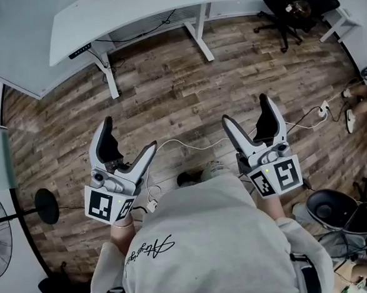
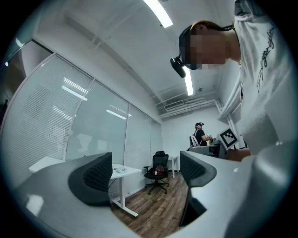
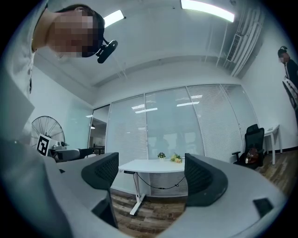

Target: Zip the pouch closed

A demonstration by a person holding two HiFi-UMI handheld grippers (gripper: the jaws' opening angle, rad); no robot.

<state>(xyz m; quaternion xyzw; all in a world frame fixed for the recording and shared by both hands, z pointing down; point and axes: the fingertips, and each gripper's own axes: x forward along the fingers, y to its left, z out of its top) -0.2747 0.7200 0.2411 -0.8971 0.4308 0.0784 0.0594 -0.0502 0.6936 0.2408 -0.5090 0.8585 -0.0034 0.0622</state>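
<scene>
No pouch shows in any view. In the head view my left gripper [image 1: 128, 138] is held at waist height over the wooden floor, its jaws spread wide with nothing between them. My right gripper [image 1: 248, 113] is at the same height to the right, also open and empty. In the left gripper view the left gripper [image 2: 145, 173] frames a black office chair [image 2: 158, 173] far off. In the right gripper view the right gripper [image 3: 151, 173] points at a white desk [image 3: 156, 166] by the glass wall.
A white standing desk [image 1: 118, 16] is ahead across the wood floor. A black office chair [image 1: 293, 7] stands at the far right, a floor fan [image 1: 1, 234] at the left. White cables [image 1: 190, 145] trail on the floor. Another person [image 2: 201, 135] stands in the distance.
</scene>
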